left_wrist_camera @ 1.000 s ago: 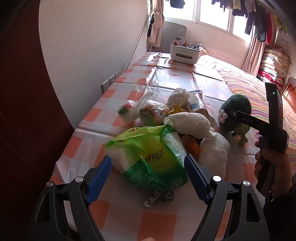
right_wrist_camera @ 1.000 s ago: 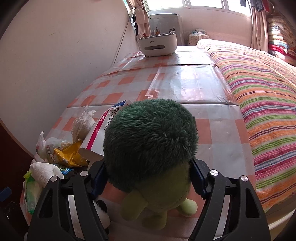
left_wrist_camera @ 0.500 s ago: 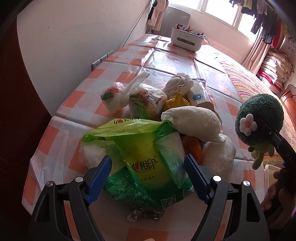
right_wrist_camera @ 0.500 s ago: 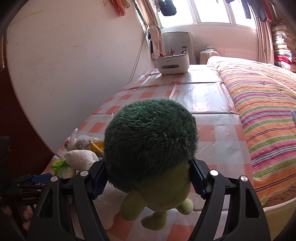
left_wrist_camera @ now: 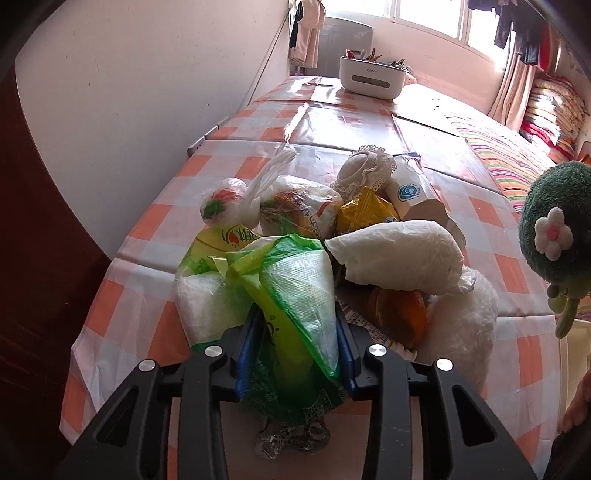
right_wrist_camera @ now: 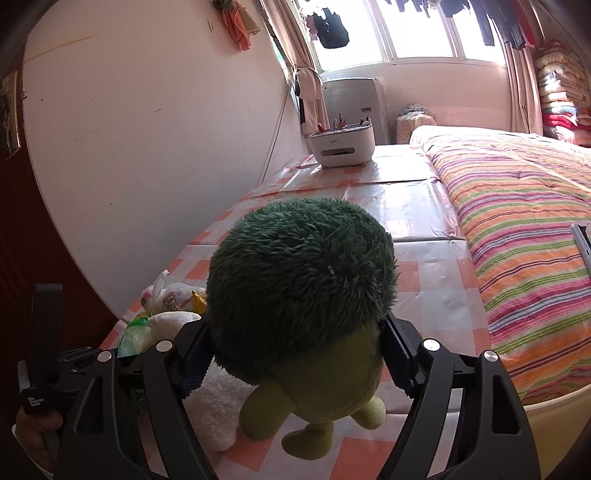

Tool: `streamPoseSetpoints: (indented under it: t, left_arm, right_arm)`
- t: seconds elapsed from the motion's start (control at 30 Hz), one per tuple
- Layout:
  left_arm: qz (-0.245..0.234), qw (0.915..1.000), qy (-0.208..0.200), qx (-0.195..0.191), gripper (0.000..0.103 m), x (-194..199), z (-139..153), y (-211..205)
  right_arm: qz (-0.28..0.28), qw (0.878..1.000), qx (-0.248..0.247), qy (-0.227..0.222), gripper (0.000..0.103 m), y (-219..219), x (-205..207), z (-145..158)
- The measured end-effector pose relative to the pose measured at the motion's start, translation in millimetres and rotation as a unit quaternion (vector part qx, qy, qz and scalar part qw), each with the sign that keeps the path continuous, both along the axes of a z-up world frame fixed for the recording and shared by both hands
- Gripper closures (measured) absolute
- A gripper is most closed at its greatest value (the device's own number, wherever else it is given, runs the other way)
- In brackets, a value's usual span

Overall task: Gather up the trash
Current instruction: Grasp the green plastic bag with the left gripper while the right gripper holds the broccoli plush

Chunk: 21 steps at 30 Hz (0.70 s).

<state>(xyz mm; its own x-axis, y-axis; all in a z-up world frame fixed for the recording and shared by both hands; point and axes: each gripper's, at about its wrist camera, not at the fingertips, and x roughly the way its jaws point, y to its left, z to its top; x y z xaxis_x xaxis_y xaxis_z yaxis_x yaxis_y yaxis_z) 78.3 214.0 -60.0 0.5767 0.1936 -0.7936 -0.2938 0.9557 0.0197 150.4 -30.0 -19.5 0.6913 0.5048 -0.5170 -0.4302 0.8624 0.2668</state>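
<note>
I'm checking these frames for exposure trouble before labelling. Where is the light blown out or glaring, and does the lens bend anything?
Left wrist view: the window is blown white, and glare washes the plastic table cover near the white organizer box; the wall edge bows.
Right wrist view: the window is overexposed with hanging clothes in silhouette; the striped bedspread curves, and the corners are dark.

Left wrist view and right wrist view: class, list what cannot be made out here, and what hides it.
- Left wrist view: orange item, mostly covered by the white wrapped bundle.
- Left wrist view: green bag, print hidden by folds.
- Right wrist view: plush toy, face turned away.
</note>
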Motion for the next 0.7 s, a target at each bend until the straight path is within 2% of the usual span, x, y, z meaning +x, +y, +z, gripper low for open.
streamPoseSetpoints:
  t: [0.13, 0.37, 0.5, 0.7]
  left_arm:
    - [0.006, 0.9994, -0.033, -0.002, 0.083, -7, 11, -1]
    - [0.003, 0.9941, -0.102, -0.037, 0.084, -25, 46, 0]
    - [-0.008, 0.9918, -0.116, -0.053, 0.084, -30, 59, -8]
    - [-0.038, 0.9911, -0.121, -0.041, 0.084, -34, 68, -41]
  right_arm:
    - [-0.006, 1.0, -0.001, -0.014, 0.027, -7, -4, 4]
    - [-0.014, 1.0, 0.003, -0.024, 0.027, -22, -11, 10]
    - [-0.021, 0.999, 0.004, -0.037, 0.027, -32, -19, 15]
    - [-0.035, 0.998, 0.004, -0.046, 0.027, -52, -32, 18]
